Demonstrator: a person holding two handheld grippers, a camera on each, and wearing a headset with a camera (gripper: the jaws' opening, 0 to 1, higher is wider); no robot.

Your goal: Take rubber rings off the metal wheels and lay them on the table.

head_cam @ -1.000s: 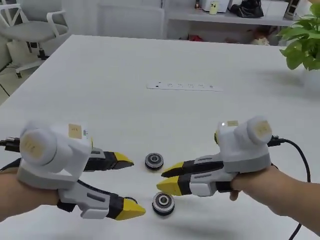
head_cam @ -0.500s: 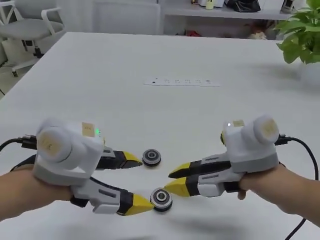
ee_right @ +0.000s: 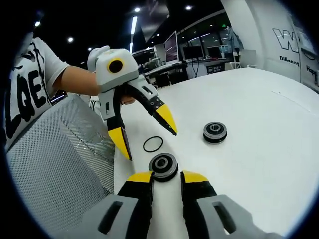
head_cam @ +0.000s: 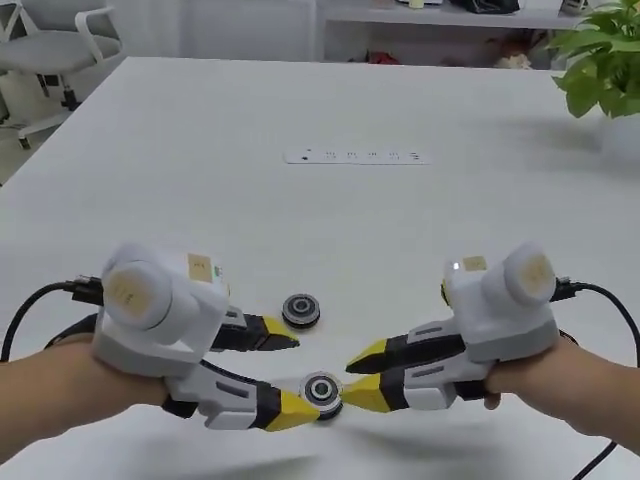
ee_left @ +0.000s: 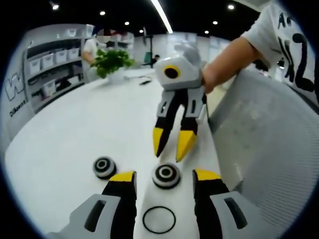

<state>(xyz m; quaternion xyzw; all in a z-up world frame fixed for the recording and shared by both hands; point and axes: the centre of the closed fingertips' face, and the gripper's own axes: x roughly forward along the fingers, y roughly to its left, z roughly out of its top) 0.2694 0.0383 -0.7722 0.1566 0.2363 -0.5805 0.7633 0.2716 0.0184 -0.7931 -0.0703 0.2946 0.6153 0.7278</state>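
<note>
Your left gripper [head_cam: 298, 376] holds its jaws wide apart and your right gripper [head_cam: 350, 377] holds its jaws slightly parted. Both sets of tips crowd the near metal wheel [head_cam: 322, 389] on the white table [head_cam: 350, 220]. A second wheel [head_cam: 301, 310] sits just behind. A black rubber ring [ee_right: 153, 144] lies flat under your left gripper.

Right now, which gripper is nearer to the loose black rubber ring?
Left. The rubber ring lies between the open jaws of the left gripper; the right gripper sits on the other side of the near wheel.
</note>
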